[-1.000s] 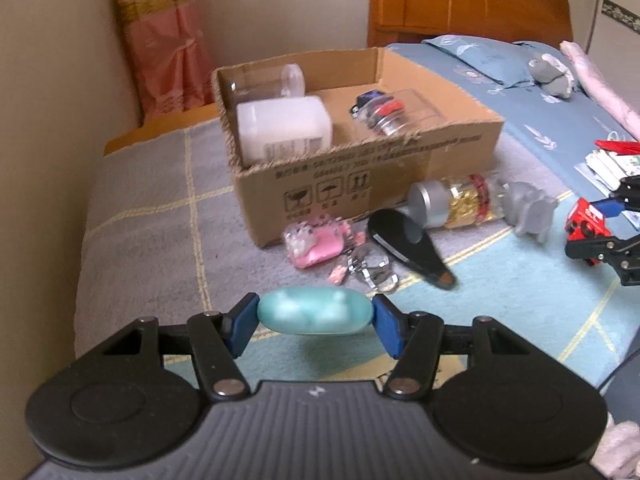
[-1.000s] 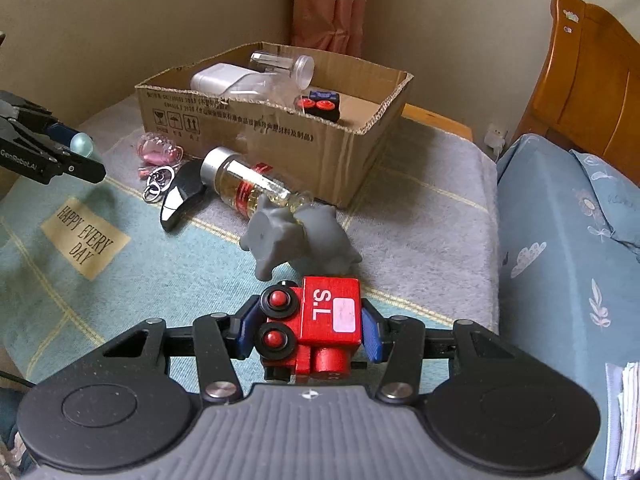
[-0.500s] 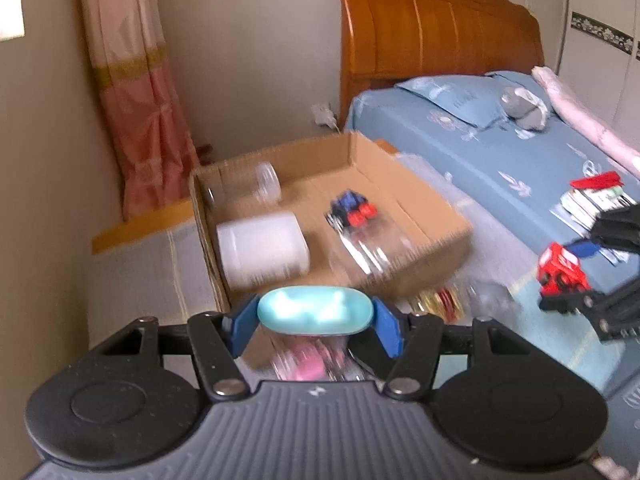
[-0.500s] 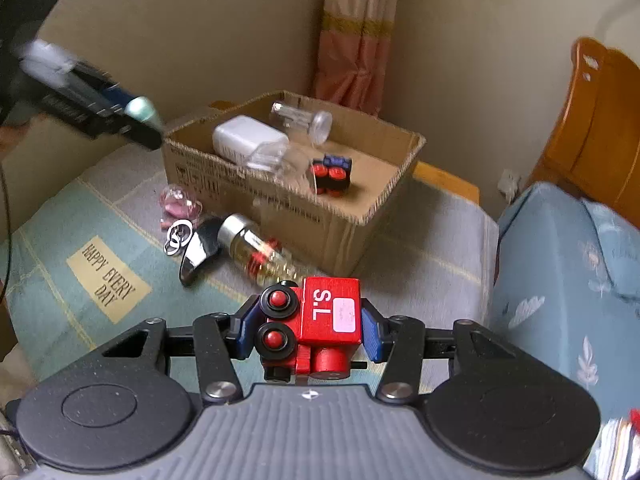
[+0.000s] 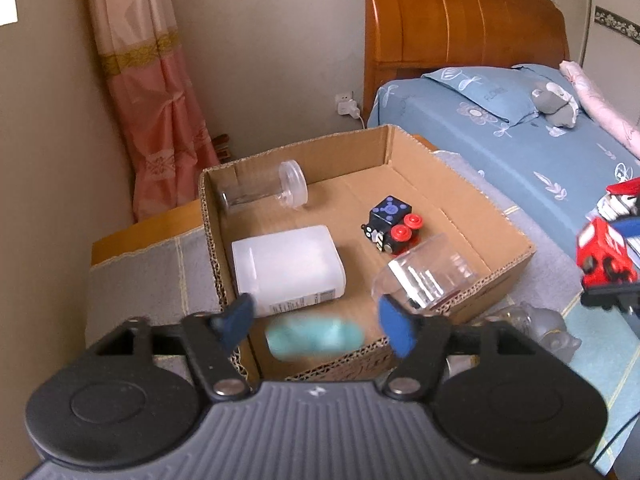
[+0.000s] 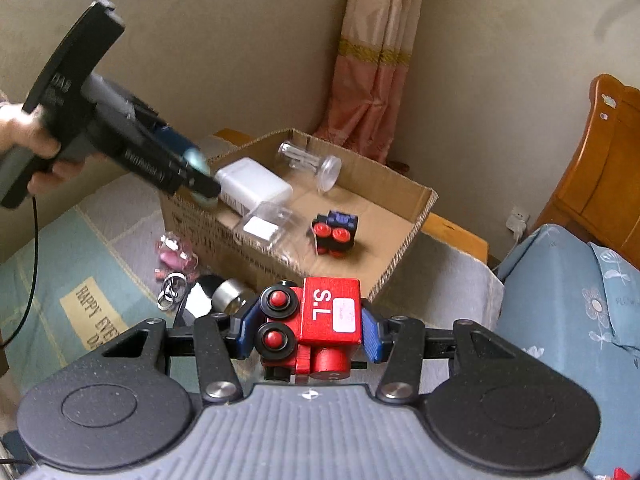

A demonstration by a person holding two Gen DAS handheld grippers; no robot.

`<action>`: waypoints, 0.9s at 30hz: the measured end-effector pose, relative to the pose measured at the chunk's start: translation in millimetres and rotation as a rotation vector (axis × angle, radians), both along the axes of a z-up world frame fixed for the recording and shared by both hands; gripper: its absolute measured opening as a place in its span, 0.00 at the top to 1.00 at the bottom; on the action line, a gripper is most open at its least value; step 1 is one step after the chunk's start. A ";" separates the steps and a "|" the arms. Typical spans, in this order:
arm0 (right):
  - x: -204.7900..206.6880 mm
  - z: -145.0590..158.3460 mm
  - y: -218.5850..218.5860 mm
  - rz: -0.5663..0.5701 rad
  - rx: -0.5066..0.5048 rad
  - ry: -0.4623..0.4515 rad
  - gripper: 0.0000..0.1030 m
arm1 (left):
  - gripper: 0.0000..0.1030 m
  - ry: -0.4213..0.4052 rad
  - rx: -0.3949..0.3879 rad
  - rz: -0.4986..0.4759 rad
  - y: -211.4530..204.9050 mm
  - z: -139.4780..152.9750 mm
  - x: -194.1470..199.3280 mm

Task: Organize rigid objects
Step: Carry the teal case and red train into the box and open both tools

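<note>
My left gripper [image 5: 316, 322] hangs over the near wall of the cardboard box [image 5: 460, 184]. Its jaws are opening. The teal oval piece [image 5: 314, 338] is a blur between the fingers, and neither pad touches it. My right gripper [image 6: 308, 330] is shut on a red toy train [image 6: 332, 316] marked "S.L", held in the air short of the box [image 6: 416, 216]. Inside the box lie a clear jar [image 5: 260, 192], a white container [image 5: 288, 268], a black and blue toy with red wheels [image 5: 390, 228] and a clear cup [image 5: 428, 276].
Outside the box's front wall lie a grey elephant figure [image 5: 552, 332], a silver-lidded jar [image 6: 230, 296], a black object [image 6: 200, 300] and a pink key ring [image 6: 176, 256]. A bed with a blue sheet [image 5: 520, 152] lies to the right. A curtain [image 5: 152, 100] hangs behind.
The left gripper rose and moved over the box, then opened and let go of the teal piece. The right gripper lifted the red train up and nearer the box.
</note>
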State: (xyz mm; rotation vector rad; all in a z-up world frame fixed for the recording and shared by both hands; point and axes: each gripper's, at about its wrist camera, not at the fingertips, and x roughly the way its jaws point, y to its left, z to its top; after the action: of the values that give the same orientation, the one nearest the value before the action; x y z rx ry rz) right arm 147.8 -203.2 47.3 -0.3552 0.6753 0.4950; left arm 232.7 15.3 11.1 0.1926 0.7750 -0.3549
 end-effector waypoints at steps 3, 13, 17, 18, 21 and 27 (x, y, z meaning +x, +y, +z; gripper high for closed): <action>8.0 2.3 3.6 0.005 0.004 -0.003 0.47 | 0.08 -0.023 -0.011 -0.003 2.9 3.2 -7.6; 63.4 10.2 15.5 0.003 0.003 0.015 0.46 | 0.07 -0.043 -0.027 -0.047 9.8 11.3 -40.8; 93.0 11.4 21.8 0.002 0.000 0.030 0.46 | 0.06 -0.043 -0.028 -0.045 13.8 11.0 -48.3; 100.5 11.0 23.8 0.002 -0.003 0.035 0.46 | 0.06 -0.048 -0.028 -0.045 14.9 10.7 -49.4; 125.0 8.5 28.5 -0.005 -0.015 0.054 0.46 | 0.06 -0.060 -0.015 -0.043 16.6 8.0 -51.0; 166.9 -1.7 36.7 -0.013 -0.030 0.089 0.46 | 0.06 -0.068 -0.005 -0.050 18.2 1.2 -51.1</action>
State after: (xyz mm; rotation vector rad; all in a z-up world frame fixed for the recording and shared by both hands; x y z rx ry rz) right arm 314.7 -166.5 45.6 -0.3584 0.7713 0.4906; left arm 181.6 33.5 12.3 0.2188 0.7036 -0.3957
